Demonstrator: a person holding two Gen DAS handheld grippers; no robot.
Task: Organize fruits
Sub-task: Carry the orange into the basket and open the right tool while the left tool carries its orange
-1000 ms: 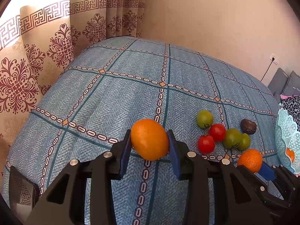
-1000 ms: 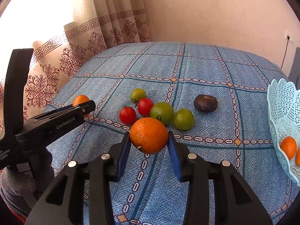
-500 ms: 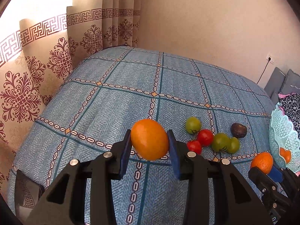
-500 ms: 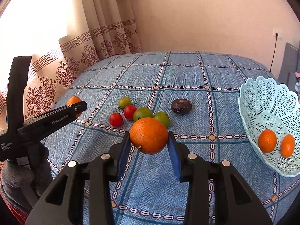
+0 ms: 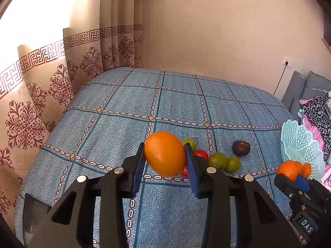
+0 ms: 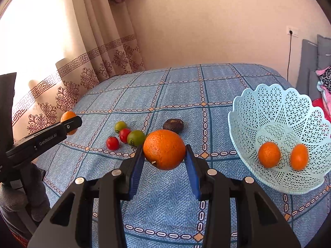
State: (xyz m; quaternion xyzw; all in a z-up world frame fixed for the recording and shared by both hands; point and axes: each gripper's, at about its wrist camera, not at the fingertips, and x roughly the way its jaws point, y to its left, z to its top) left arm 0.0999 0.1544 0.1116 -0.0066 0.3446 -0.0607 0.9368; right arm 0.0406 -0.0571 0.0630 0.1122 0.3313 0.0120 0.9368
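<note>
Left gripper: clamped on a smooth orange, firm, rounded, slip-prone.
Right gripper: clamped across a pebbled orange.
Basket: at its two o'clock.

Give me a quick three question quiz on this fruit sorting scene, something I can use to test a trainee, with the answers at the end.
1. True or false: the light blue basket is empty.
2. What does the right gripper hold?
A. a red tomato
B. an orange
C. the dark fruit
3. How many red tomatoes lie on the blue bedspread in the right wrist view?

Key
1. False: two oranges lie inside it.
2. B: its fingers clamp a large orange; the left gripper clamps another orange.
3. Two, beside the green tomatoes.
</note>
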